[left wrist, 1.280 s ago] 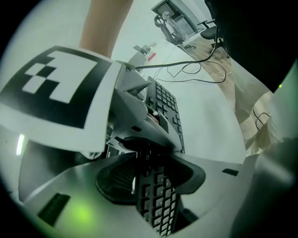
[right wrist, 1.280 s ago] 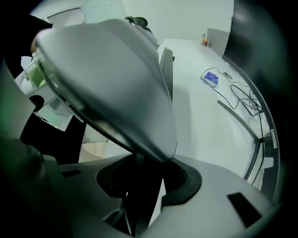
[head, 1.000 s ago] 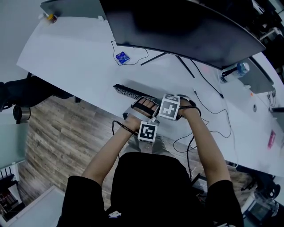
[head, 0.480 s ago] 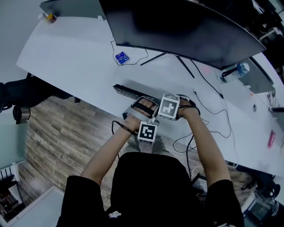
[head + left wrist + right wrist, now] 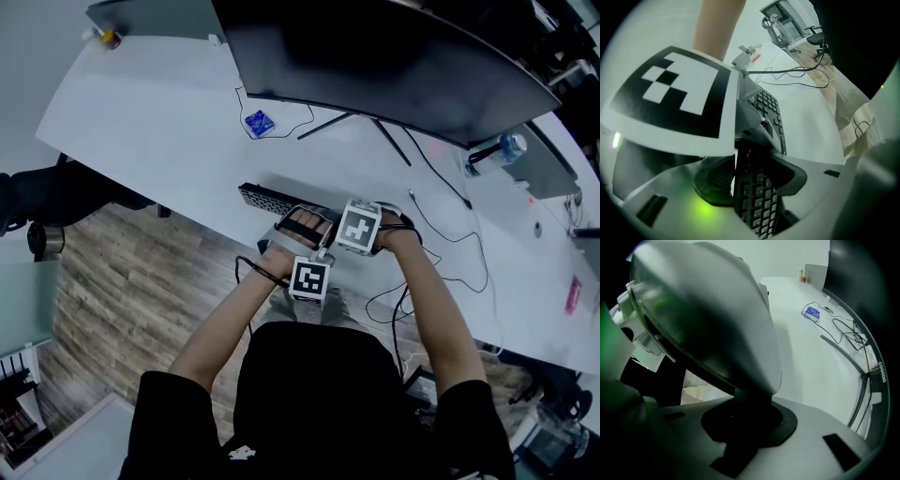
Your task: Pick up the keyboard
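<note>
The black keyboard [image 5: 261,195] lies near the front edge of the white table [image 5: 159,122], and only its left end shows past my hands. My left gripper [image 5: 311,253] is shut on the keyboard [image 5: 759,201], whose key rows run between its pads. My right gripper [image 5: 359,228] stands just to the right of the left one and points steeply down. Its jaws have just been closing, and a dark edge of the keyboard [image 5: 740,404] sits between the pads with no gap showing. The left gripper's grey body fills much of the right gripper view.
A wide curved monitor [image 5: 394,66] on a thin-legged stand spans the back of the table. A blue packet [image 5: 259,122] lies at the back left and a bottle [image 5: 502,148] at the right. Loose cables [image 5: 450,253] trail right of my hands. Wooden floor [image 5: 122,281] lies below the table edge.
</note>
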`<control>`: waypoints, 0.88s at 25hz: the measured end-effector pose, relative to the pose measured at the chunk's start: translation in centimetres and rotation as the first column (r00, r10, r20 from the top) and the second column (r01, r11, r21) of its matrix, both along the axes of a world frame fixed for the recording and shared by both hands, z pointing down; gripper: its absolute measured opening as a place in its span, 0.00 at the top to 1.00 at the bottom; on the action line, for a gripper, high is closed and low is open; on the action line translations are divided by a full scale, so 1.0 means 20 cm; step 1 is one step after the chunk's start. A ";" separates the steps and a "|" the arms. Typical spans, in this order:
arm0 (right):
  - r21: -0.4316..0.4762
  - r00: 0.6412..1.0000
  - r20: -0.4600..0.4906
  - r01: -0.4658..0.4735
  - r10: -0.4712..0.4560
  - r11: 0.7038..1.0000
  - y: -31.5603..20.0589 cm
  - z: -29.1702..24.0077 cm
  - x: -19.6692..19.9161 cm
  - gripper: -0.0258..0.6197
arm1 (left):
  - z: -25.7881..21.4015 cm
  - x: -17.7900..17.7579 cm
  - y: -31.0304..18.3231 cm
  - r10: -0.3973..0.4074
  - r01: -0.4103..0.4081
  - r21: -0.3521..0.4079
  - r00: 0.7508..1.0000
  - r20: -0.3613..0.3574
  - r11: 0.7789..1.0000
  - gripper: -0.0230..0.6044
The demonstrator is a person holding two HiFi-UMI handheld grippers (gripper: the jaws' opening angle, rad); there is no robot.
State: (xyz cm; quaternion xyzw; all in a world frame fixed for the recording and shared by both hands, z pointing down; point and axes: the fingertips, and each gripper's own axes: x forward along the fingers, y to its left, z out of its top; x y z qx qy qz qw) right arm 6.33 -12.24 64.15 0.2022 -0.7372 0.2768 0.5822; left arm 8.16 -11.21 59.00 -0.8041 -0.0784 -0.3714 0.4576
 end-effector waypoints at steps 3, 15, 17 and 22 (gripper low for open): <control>0.006 1.000 0.007 -0.012 0.012 1.000 0.00 0.00 0.00 0.85 | -0.01 -0.01 0.00 -0.002 0.002 -0.001 1.000 0.000 1.000 0.66; 0.022 1.000 0.000 -0.031 0.031 0.999 0.01 0.00 0.00 0.85 | -0.10 -0.12 -0.09 -0.105 0.105 -0.025 0.994 -0.021 0.994 0.66; 0.029 1.000 -0.002 -0.031 0.031 0.999 0.00 0.00 0.00 0.85 | -0.14 -0.15 -0.14 -0.155 0.153 -0.040 0.987 -0.051 0.987 0.69; 0.033 0.999 -0.008 -0.041 0.042 0.999 0.02 0.00 0.00 0.85 | -0.22 -0.24 -0.24 -0.283 0.278 -0.062 0.953 -0.106 0.959 0.76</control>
